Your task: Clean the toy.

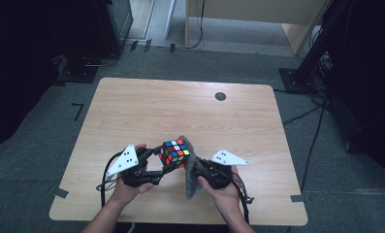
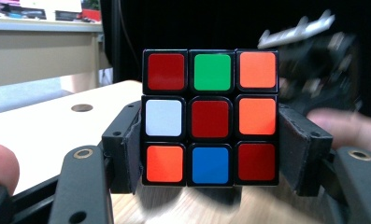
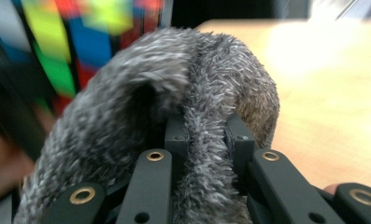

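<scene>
Left gripper (image 1: 165,162) jaws clamped on cube (image 1: 175,152), pads pressing two opposite faces; cube held above surface (image 1: 132,111), near its front middle. Left gripper view: cube (image 2: 211,116) upright between jaws, facing camera, centre sticker red. Right gripper (image 1: 196,170) jaws pinched nearly closed on fold of grey fuzzy cloth (image 1: 192,179). Cloth (image 3: 174,116) bulges over jaw tips, upper edge touching cube's right side, lower part hanging toward surface.
</scene>
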Action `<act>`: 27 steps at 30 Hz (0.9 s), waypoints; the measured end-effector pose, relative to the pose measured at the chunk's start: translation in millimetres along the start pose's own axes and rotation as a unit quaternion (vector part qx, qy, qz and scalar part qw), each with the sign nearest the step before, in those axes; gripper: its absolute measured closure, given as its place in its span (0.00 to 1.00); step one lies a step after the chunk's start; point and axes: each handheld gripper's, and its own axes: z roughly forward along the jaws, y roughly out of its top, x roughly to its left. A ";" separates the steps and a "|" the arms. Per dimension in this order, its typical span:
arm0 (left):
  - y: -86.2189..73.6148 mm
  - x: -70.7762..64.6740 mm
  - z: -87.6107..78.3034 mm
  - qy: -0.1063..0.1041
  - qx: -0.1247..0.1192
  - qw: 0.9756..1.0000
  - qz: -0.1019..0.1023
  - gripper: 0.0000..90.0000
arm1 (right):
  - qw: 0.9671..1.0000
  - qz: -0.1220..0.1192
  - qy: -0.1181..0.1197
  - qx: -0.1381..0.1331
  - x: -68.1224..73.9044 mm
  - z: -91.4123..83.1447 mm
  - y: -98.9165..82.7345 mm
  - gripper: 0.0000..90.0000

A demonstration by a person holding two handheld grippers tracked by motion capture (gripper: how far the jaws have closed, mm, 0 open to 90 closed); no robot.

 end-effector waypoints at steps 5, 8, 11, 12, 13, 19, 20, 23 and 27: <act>-2.3 -0.2 3.1 -0.007 0.004 1.000 -0.008 0.38 | 0.997 0.011 -0.002 -0.075 3.1 -20.8 13.0 0.85; -0.7 0.6 1.1 -0.007 -0.002 1.000 -0.012 0.38 | 0.999 0.010 0.006 -0.034 8.4 -6.6 2.5 0.85; 1.6 3.0 -2.3 -0.001 -0.011 1.000 -0.017 0.38 | 0.999 0.001 0.029 0.033 10.2 10.8 -8.9 0.85; 2.1 3.9 -3.0 0.000 -0.012 1.000 -0.018 0.38 | 0.999 -0.002 0.029 0.045 11.0 13.0 -9.9 0.85; 2.3 4.3 -3.7 0.001 -0.016 1.000 -0.019 0.38 | 0.999 0.000 0.029 0.042 10.7 12.4 -9.0 0.85; -0.1 4.3 -1.2 -0.001 -0.006 1.000 -0.017 0.38 | 0.997 0.038 0.000 -0.067 2.1 -17.4 9.9 0.85; -0.5 3.4 -0.1 -0.004 -0.005 1.000 -0.017 0.38 | 0.997 0.034 0.009 -0.065 4.6 -16.3 9.6 0.84; -0.1 2.9 -0.9 -0.002 -0.005 1.000 -0.017 0.38 | 0.999 0.026 0.015 -0.020 10.8 -2.6 1.0 0.85; 2.1 3.8 -3.0 0.001 -0.014 1.000 -0.020 0.38 | 0.997 0.031 0.041 0.052 8.1 14.3 -11.4 0.85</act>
